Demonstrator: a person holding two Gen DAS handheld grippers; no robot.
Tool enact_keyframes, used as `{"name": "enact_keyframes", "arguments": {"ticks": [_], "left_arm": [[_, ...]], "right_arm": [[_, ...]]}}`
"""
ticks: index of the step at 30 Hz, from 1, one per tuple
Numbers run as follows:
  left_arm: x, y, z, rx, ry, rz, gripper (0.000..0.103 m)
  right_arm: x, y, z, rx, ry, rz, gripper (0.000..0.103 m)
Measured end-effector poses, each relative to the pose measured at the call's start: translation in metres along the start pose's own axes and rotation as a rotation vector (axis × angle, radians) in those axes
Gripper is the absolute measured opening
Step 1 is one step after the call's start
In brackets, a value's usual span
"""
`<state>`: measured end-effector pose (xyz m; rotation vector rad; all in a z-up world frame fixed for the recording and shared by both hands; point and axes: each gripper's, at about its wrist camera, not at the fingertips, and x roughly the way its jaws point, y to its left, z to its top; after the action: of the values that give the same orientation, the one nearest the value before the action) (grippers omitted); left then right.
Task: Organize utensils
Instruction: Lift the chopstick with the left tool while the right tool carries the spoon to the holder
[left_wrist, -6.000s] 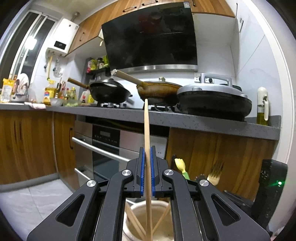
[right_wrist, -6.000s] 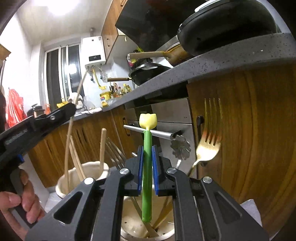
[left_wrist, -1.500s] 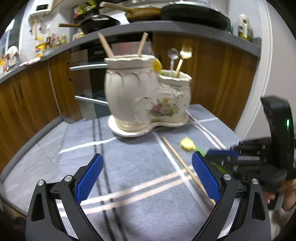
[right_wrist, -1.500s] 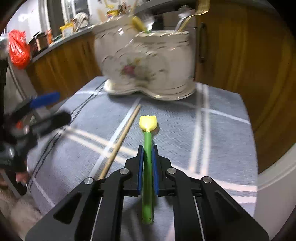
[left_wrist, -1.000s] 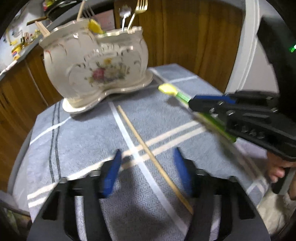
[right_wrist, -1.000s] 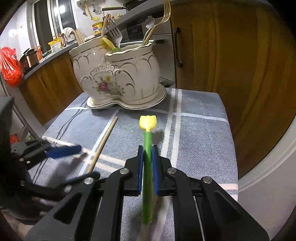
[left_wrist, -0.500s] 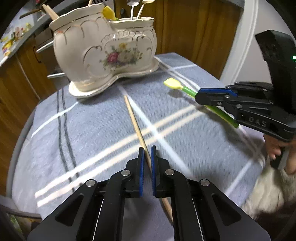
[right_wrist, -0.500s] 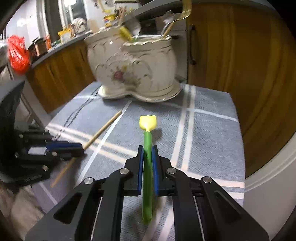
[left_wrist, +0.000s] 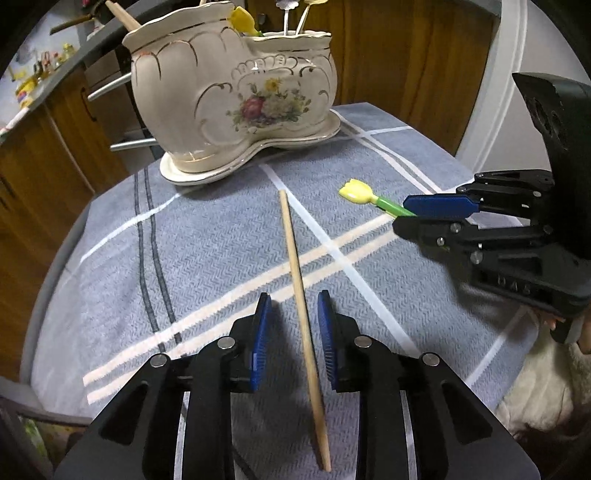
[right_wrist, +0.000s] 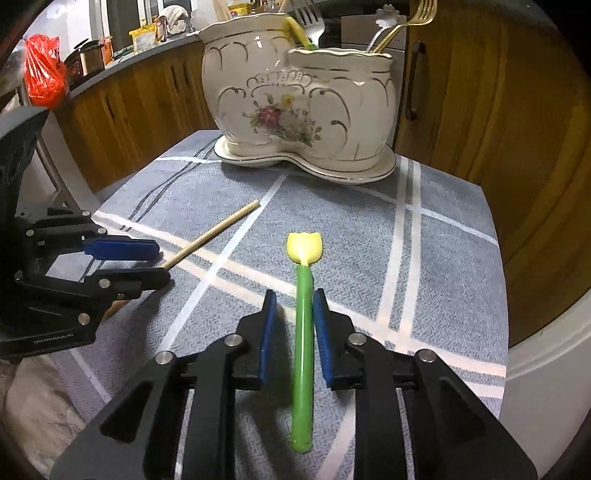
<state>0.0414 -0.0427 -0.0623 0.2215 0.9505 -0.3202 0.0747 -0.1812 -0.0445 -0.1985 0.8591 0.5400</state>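
Observation:
A wooden chopstick lies on the grey-blue striped cloth, running between the jaws of my left gripper, which is open around it. A green utensil with a yellow tulip-shaped head lies on the cloth between the jaws of my right gripper, open with a gap on each side. The white floral ceramic two-part holder stands on its saucer at the far side, with forks, a spoon, chopsticks and another yellow-green utensil in it. Each gripper shows in the other's view: the right gripper, the left gripper.
The cloth covers a small table with edges close on all sides. Wooden cabinet doors stand right behind the holder. A kitchen counter with bottles and a red bag runs at the far left.
Both grippers have opened. The left one let go of the chopstick and the right one let go of the green utensil; both utensils now lie on the cloth.

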Motion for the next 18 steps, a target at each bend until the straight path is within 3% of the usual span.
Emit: {"name": "enact_keyframes", "arguments": {"ticks": [4, 7, 14, 18], "left_arm": [[0.004, -0.002, 0.003, 0.008, -0.003, 0.002, 0.018], [0.003, 0.001, 0.003, 0.002, -0.005, 0.002, 0.006], [0.0, 0.008, 0.002, -0.008, -0.021, -0.008, 0.005], [-0.013, 0.01, 0.003, -0.012, -0.076, -0.017, 0.005]], "right_arm": [[0.002, 0.002, 0.001, -0.012, -0.006, -0.006, 0.021], [0.002, 0.001, 0.001, -0.015, -0.009, 0.0, 0.009], [-0.01, -0.005, 0.005, 0.03, -0.074, 0.003, 0.009], [-0.025, -0.012, 0.008, 0.082, -0.146, 0.014, 0.009]]}}
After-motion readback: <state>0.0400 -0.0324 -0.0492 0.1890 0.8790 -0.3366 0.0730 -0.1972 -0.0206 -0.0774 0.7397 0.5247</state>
